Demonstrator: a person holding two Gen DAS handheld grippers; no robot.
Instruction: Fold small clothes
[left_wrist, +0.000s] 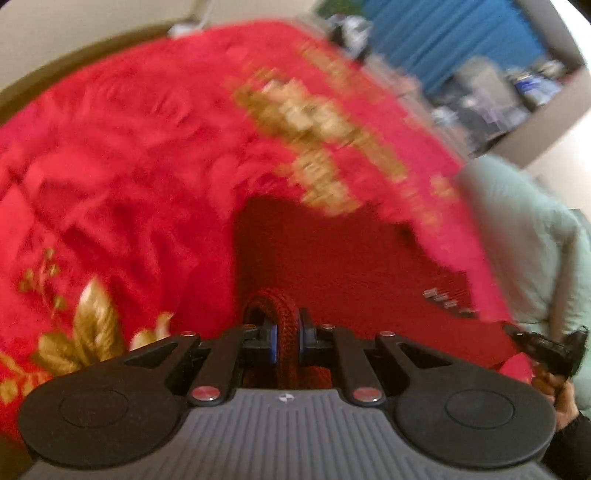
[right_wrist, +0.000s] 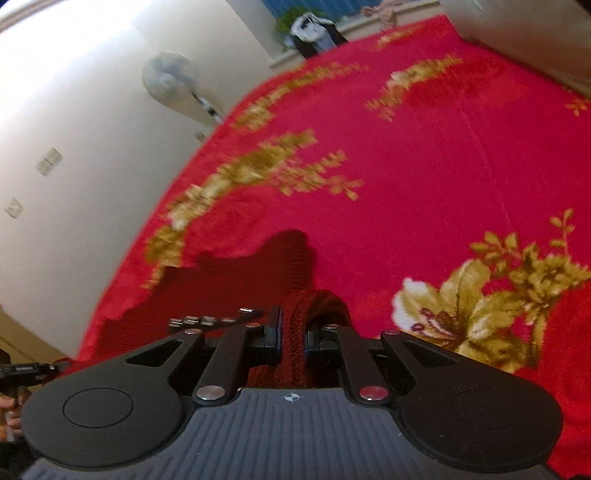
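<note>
Left gripper (left_wrist: 287, 341): clenched on a thick rolled edge of the dark red knit garment (left_wrist: 332, 258); the knit loops up between the blue-edged pads and runs back under the gripper body.
Right gripper (right_wrist: 293, 341): likewise clamped on a bunched fold of the same garment (right_wrist: 258, 273), the knit standing up in a ridge between its pads.
Garment: spreads forward from both grippers onto the red blanket (right_wrist: 443, 166) with gold flowers; a row of small metal fastenings (right_wrist: 207, 320) sits just left of the right gripper's fingers.
Garment against the blanket: it lies towards the near edge, its far end stopping well short of the blanket's far edge.
Left view: blurred across the blanket.
Other gripper: the right one shows at the left view's lower right edge, held in a hand (left_wrist: 557, 387).
Surroundings: a pale wall and a standing fan (right_wrist: 168, 77) beyond the blanket's left edge.
</note>
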